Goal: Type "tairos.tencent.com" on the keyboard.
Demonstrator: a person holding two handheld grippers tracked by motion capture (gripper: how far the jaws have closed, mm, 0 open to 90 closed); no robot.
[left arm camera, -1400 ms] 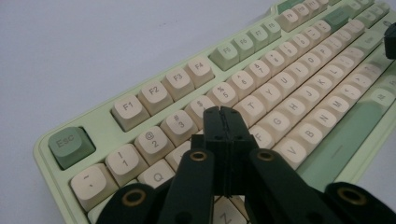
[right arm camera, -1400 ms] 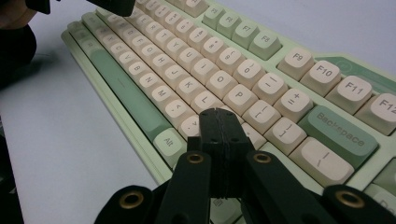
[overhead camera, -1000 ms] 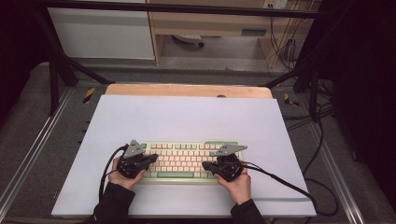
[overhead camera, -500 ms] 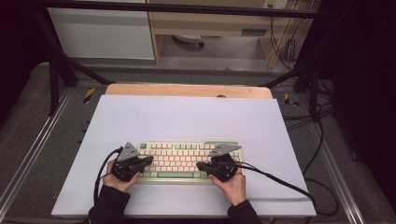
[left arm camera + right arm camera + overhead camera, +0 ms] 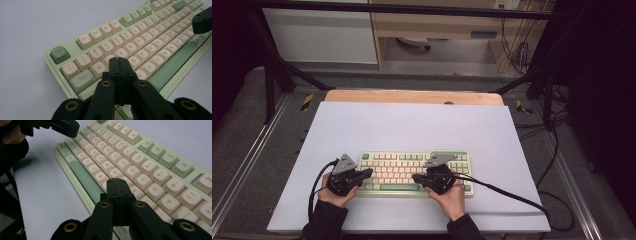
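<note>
A pale green keyboard (image 5: 412, 165) with cream keys lies near the front of the white table top (image 5: 412, 125). My left gripper (image 5: 368, 172) sits over the keyboard's left end, pointing right. Seen along it, the left gripper (image 5: 118, 60) has its black jaws pressed together with nothing between them, tips just above the letter keys near the Q key (image 5: 98, 67). My right gripper (image 5: 416, 177) is over the keyboard's right half, pointing left. Its own camera shows the right gripper (image 5: 116, 180) shut and empty, tips low over the keys beside the green space bar (image 5: 82, 176).
A wooden strip (image 5: 412, 96) borders the table's far edge. A black cable (image 5: 512, 192) trails right from the right gripper over the table edge. Metal frame rails (image 5: 247, 160) run along both sides. The other gripper's tip (image 5: 63, 126) hovers farther along the keyboard.
My right hand has slid left along the keyboard toward its middle. The left hand has barely moved. Both pairs of jaws stay shut.
</note>
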